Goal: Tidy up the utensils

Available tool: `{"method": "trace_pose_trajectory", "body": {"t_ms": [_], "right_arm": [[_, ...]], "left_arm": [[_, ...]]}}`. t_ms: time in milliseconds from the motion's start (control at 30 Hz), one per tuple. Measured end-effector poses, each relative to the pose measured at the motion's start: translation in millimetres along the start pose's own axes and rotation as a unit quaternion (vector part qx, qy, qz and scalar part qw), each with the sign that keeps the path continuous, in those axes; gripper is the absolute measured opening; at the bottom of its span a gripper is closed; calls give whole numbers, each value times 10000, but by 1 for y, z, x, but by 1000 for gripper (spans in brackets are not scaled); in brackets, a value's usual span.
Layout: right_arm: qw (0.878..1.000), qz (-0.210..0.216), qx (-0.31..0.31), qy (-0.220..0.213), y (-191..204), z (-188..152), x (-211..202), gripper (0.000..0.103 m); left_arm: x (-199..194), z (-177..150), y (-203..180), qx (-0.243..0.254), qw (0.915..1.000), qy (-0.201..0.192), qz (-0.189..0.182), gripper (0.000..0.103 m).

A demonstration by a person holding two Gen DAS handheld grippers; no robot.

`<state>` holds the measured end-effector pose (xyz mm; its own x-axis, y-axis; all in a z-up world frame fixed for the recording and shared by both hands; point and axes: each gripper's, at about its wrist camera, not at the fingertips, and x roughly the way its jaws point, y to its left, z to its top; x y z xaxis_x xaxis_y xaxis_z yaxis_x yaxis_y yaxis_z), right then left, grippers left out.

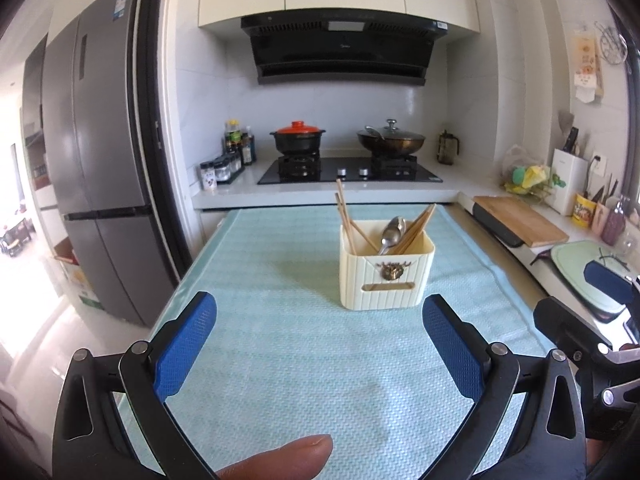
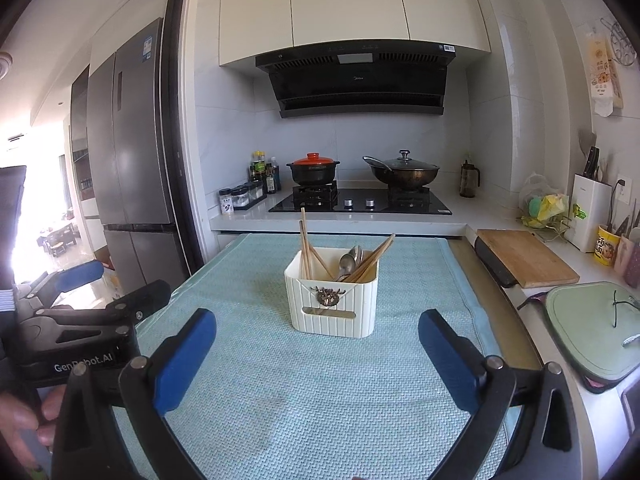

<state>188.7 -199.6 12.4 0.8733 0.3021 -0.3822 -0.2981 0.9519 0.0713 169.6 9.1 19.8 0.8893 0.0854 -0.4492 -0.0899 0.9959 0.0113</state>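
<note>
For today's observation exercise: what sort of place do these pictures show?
A home kitchen: a gas hob bearing two lidded pots, an extractor hood above, and a tall fridge alongside.

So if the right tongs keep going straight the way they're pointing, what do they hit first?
Probably the cream utensil holder with chopsticks and spoons in it. It stands ahead of the open right tongs on the green mat, nothing between. They tilt downward, so they might meet the mat first.
</note>
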Motion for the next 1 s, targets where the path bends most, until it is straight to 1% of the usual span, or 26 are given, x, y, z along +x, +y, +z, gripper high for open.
{"method": "trace_pose_trajectory", "body": {"t_ms": [400,533,633,1000], "right_arm": [[9998,-14,-184,8,12,4,-8,103],[9998,13,-196,44,14,4,-7,103],[9997,10,-204,99,16,3,-4,103],[9996,47,-236,144,20,6,1,103]], "left_arm": [[2,-7,1,-2,10000,82,6,103],[6,-7,5,-114,9999,117,17,103],[9,-8,8,-196,9996,183,-59,103],[13,-8,7,-167,9996,228,-11,103]]}}
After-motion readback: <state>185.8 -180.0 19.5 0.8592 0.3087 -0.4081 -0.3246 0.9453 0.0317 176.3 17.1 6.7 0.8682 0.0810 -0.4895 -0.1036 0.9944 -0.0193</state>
